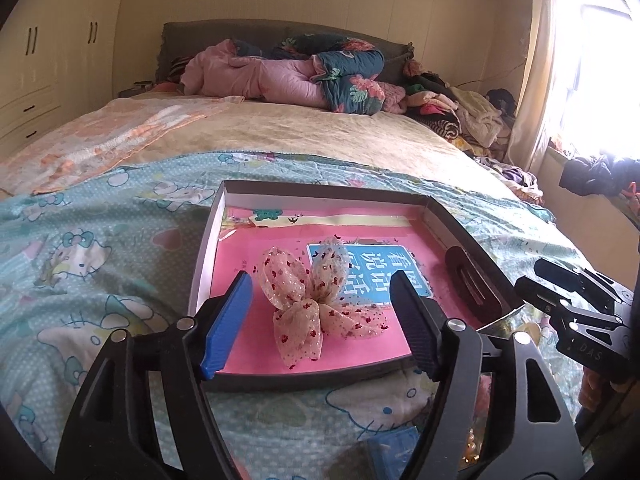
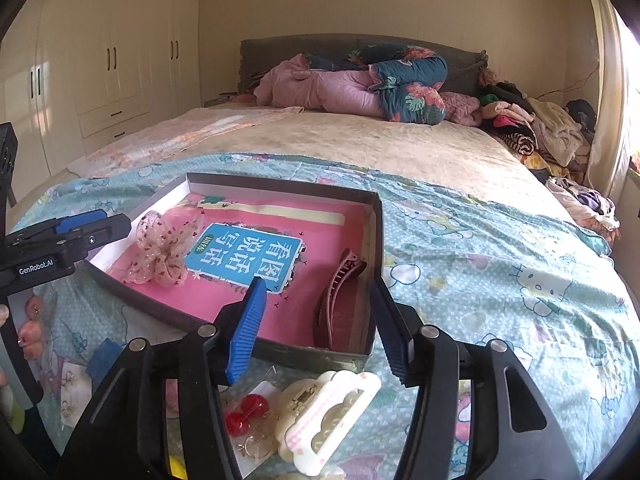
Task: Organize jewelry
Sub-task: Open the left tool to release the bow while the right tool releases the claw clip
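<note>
1. Partly done: mesh bow (image 1: 316,300) and dark pink claw clip (image 2: 338,296) already lay in the shallow box (image 1: 320,194) on the bed (image 2: 400,148).
2. Left to sort, on the bedspread in front of the box: white claw clip (image 2: 330,420), red bead earrings (image 2: 244,414), a few small bits at far left.
3. Left hand-held gripper (image 1: 322,320) was spread apart and empty, above the bow.
4. Right hand-held gripper (image 2: 316,328) was also apart, empty, over the box's near right corner.
5. Dark clip's long axis ran along the box's right wall, pointing away from the camera; white clip lay diagonal, near-left to far-right.
</note>
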### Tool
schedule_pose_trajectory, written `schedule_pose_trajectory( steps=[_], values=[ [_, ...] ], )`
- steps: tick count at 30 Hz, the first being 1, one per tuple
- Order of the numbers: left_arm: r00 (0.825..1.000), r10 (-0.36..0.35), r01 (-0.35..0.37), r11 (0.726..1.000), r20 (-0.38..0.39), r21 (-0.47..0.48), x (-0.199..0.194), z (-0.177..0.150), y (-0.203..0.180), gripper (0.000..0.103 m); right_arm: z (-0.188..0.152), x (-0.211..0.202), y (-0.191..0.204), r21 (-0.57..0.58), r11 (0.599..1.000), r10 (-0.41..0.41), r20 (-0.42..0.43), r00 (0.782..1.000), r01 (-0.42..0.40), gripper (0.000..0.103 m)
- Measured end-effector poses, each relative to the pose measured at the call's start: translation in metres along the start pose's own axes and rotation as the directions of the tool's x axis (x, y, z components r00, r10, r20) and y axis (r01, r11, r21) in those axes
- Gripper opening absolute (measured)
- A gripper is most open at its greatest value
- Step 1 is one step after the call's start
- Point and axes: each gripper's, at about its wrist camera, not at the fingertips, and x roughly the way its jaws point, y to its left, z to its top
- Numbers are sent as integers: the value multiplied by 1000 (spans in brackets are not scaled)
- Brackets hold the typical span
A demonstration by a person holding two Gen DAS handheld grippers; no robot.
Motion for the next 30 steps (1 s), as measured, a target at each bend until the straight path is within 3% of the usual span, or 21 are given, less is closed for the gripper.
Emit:
schedule_pose_trajectory(
  steps=[16,30],
  values=[
    [997,-37,34,999,68,37,-46,-10,-13,88,-16,-63,3,45,999,-17,70,997,14,71],
    [996,-34,31,999,86,36,-68,-21,-10,88,-42,-93,16,7,999,-34,66,997,34,74]
  ],
)
